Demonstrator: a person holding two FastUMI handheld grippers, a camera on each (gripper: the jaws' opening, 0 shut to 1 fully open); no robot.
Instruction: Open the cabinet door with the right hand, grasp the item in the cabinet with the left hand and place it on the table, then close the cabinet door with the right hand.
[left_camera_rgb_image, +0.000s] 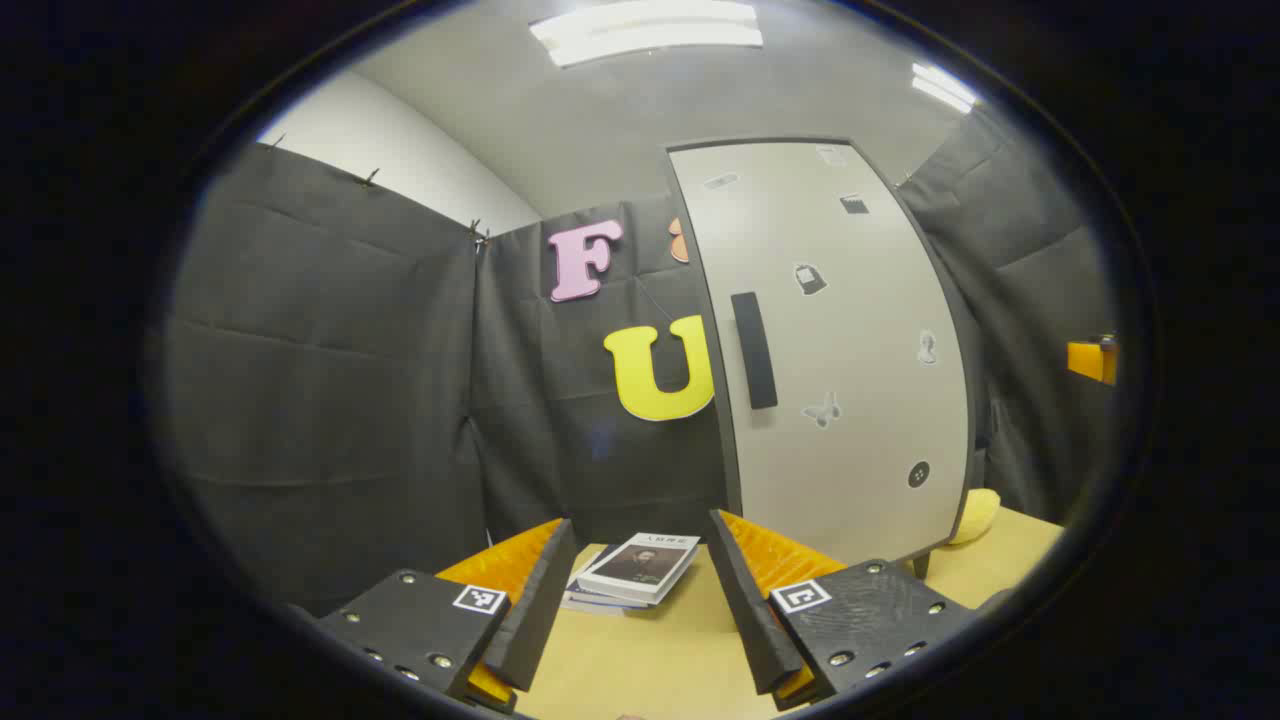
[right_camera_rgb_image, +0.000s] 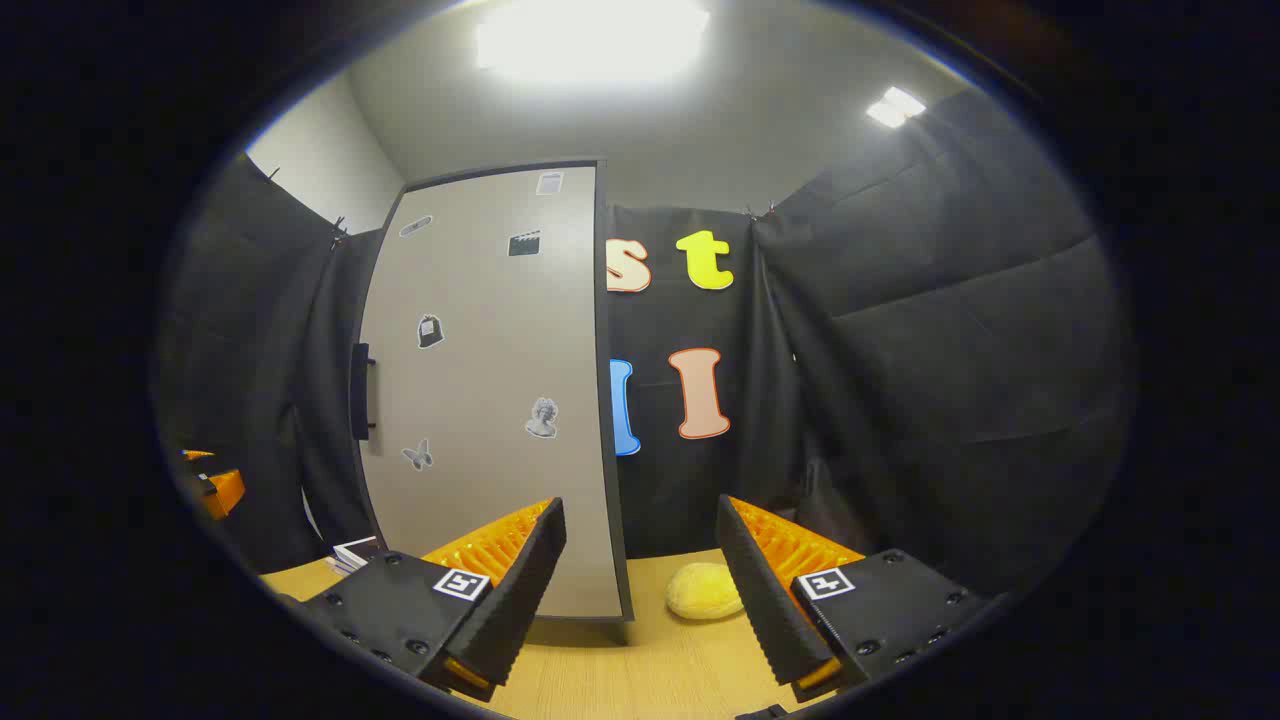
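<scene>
A tall grey cabinet (left_camera_rgb_image: 850, 350) stands on the wooden table (left_camera_rgb_image: 650, 660), its door shut, with a dark vertical handle (left_camera_rgb_image: 755, 350) near its left edge and small stickers on the front. In the right gripper view the same cabinet (right_camera_rgb_image: 490, 400) is at the left with its handle (right_camera_rgb_image: 361, 390) at the far left side. My left gripper (left_camera_rgb_image: 635, 590) is open over the table, short of the cabinet. My right gripper (right_camera_rgb_image: 640, 580) is open too, low over the table, to the right of the cabinet's front. Whatever is inside the cabinet is hidden.
A small stack of books (left_camera_rgb_image: 637, 570) lies on the table left of the cabinet, also seen as books (right_camera_rgb_image: 355, 552). A yellow soft lump (right_camera_rgb_image: 704, 590) rests by the cabinet's right corner, visible too as the lump (left_camera_rgb_image: 978, 515). The other gripper (right_camera_rgb_image: 215, 485) shows at the left edge.
</scene>
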